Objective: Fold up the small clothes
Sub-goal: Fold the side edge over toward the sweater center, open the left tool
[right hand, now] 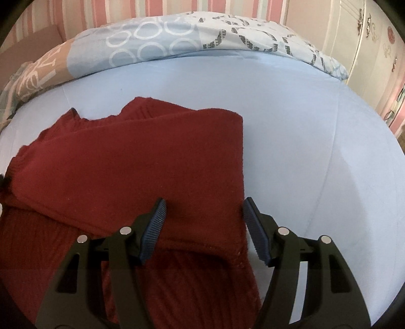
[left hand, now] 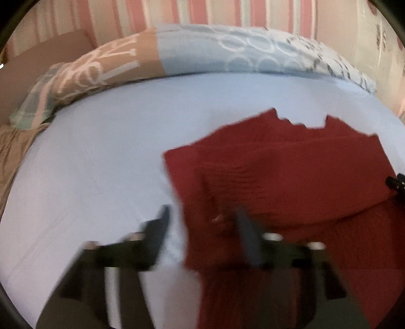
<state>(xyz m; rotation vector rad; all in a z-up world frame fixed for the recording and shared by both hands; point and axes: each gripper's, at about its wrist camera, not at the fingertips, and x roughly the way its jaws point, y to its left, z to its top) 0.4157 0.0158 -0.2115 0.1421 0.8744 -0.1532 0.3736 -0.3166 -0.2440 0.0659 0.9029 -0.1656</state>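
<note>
- The left gripper [left hand: 202,217] has its jaws spread apart and grasps nothing; its view is smeared by motion blur. One finger hangs over bare sheet just off the red sweater's near-left edge, the other over the sweater's knit.
- The right gripper [right hand: 204,210] is likewise released, its ribbed blue pads [right hand: 155,225] wide apart. They straddle the near-right corner of the red sweater [right hand: 131,162]: the left pad sits over the cloth, the right pad just past the sweater's right edge, over the sheet. Whether either pad touches the fabric cannot be told.
- The sweater lies flat on the light blue sheet [right hand: 303,141], with an upper layer folded across a ribbed layer that runs back toward the grippers. Its far edge is jagged.
- In the left wrist view the same sweater [left hand: 291,172] fills the right half, and the tip of the other gripper shows black at its right margin.
- Beyond the sweater, at the far edge of the sheet, lies a rolled duvet [right hand: 157,43] in pale blue with white rings, a tan section to its left.
- Behind the duvet stands a pink-and-white striped wall [right hand: 126,12].
</note>
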